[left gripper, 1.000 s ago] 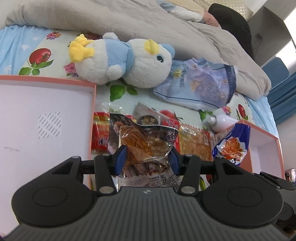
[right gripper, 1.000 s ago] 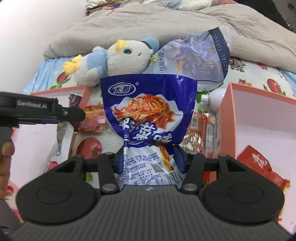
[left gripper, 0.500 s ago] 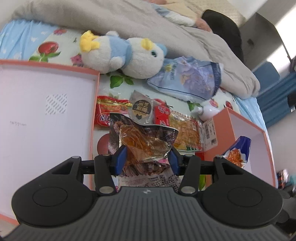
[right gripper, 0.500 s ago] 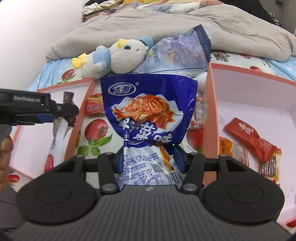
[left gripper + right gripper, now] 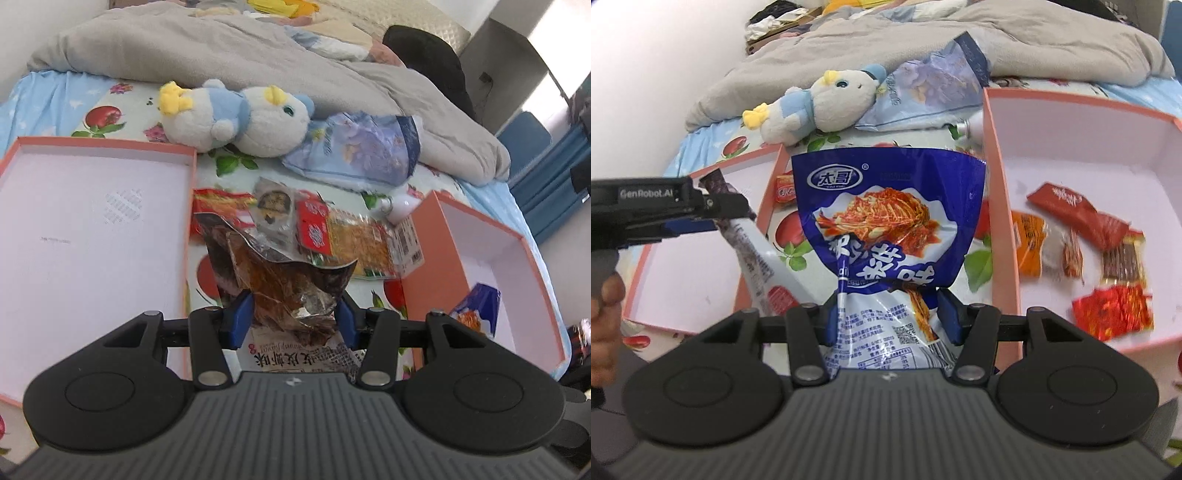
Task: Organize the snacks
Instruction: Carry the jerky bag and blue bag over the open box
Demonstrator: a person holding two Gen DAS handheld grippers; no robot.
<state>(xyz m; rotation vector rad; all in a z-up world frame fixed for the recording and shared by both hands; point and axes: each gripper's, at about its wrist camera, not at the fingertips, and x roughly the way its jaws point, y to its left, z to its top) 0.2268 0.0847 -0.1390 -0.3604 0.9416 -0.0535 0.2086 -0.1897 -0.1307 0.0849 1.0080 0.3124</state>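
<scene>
At frame centre, a blue kimchi packet [image 5: 886, 225] marked "太昌" is pinched by the right gripper [image 5: 888, 319]. "GenRobot.AI" is printed on the left gripper [image 5: 291, 319], which pinches a brown snack packet [image 5: 280, 280]; its lettering is possibly Chinese.

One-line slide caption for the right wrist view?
Right gripper holds a blue kimchi-print snack bag beside the pink-rimmed box holding red and orange snack packets.

A blue kimchi packet [image 5: 886, 229] blocks the snack pile behind it on the bed, its lower end hidden behind the hand-held gripper body. The red foil packet [image 5: 1113, 312] in the right box [image 5: 1071, 110] is blurred, its print unreadable. The left box [image 5: 92, 236] is cut off at the frame edge.
</scene>
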